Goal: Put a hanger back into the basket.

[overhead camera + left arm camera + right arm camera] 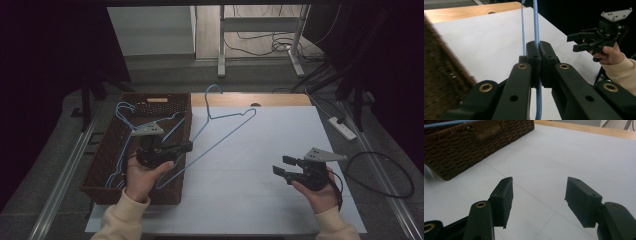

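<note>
A blue wire hanger [215, 144] hangs tilted over the right edge of the brown wicker basket [102, 160], with its hook toward the far side of the table. My left gripper [189, 146] is shut on its lower wire. In the left gripper view the jaws [538, 53] pinch the blue wire [535, 22], which runs up and away between them. My right gripper [280, 166] hovers over the white table cover at the right, open with nothing between its jaws. It appears likewise in the right gripper view [537, 195] and in the left gripper view [572, 43].
More blue hangers [125, 112] lie inside the basket, whose woven wall [474, 147] stands at the left of the right gripper view. The white sheet [260, 145] covers the table, with a wooden edge [280, 99] at the back. A power strip [342, 127] and cables [395, 170] lie off the table's right side.
</note>
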